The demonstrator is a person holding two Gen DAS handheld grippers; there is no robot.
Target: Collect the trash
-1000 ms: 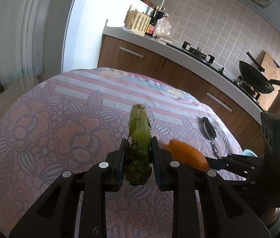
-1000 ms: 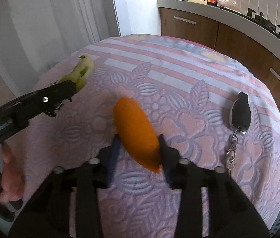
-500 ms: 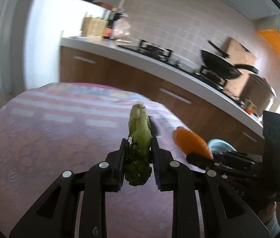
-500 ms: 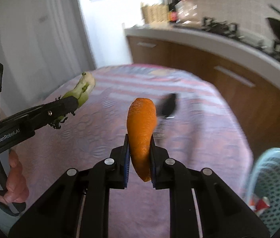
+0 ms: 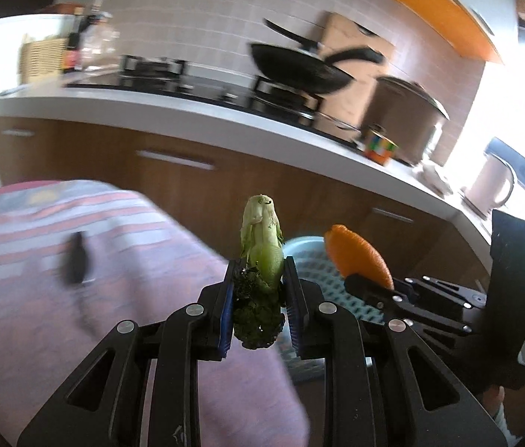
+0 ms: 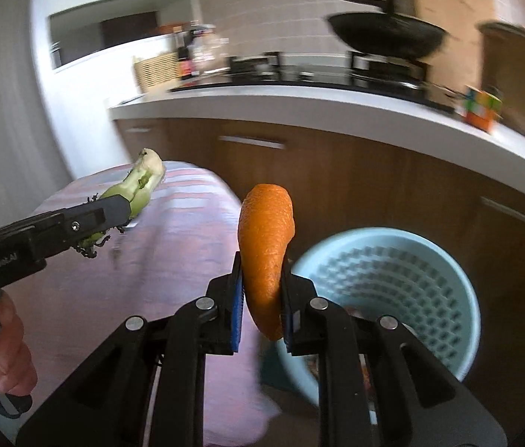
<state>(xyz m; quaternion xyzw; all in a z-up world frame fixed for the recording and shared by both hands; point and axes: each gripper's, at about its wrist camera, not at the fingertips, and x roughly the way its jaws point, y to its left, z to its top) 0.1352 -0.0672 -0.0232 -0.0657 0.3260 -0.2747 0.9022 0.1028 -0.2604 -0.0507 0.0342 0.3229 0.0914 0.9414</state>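
Note:
My left gripper is shut on a green vegetable stalk with dark wilted leaves at its base, held in the air past the table edge. It also shows in the right wrist view. My right gripper is shut on an orange carrot piece, also seen from the left wrist view. A light blue slotted trash basket stands on the floor beside the table, just below and right of the carrot; its rim shows behind the stalk.
The table with a pink floral cloth lies to the left, with a black car key on it. A kitchen counter with stove, wok, pot and kettle runs behind. Brown cabinets stand behind the basket.
Both grippers have swung right, away from over the table toward the basket, each still holding its piece. The basket now fills more of the right wrist view.

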